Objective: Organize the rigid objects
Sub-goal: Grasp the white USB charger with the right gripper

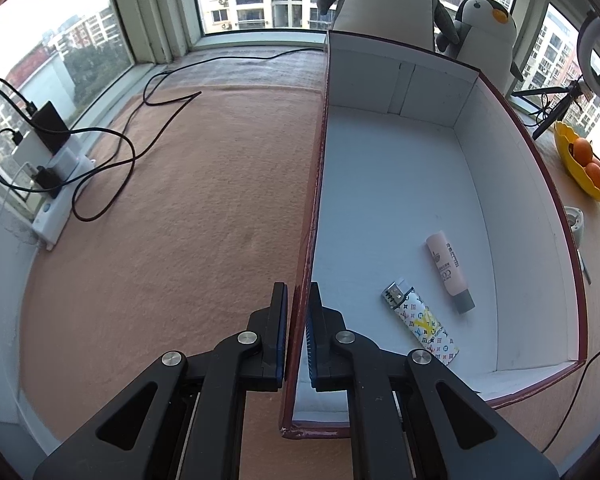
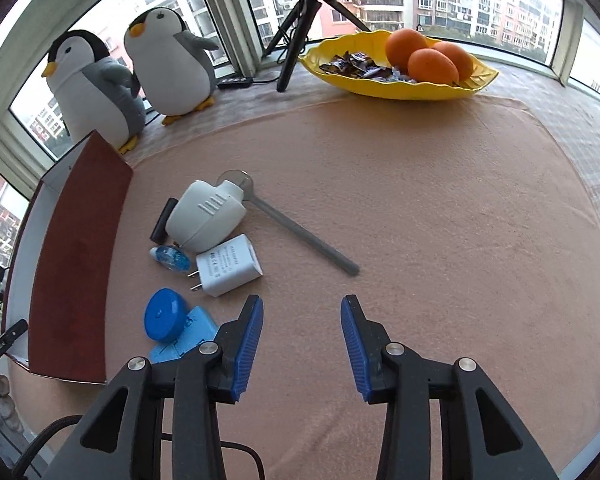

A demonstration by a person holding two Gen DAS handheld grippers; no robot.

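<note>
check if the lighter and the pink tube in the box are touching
Apart. The left wrist view shows bare white box floor between the lighter and the pink tube.

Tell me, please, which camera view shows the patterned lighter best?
The left wrist view: the patterned lighter lies in plain sight on the box floor, beside the pink tube. The right wrist view shows only the box's red outer wall, so the lighter is hidden there.

Both grippers: black plastic linkage arms with triangular cutouts, silver round pivot screws, ribbed blue pads (image 2: 249,340) on the fingers. Black cable under right gripper (image 2: 302,322).
</note>
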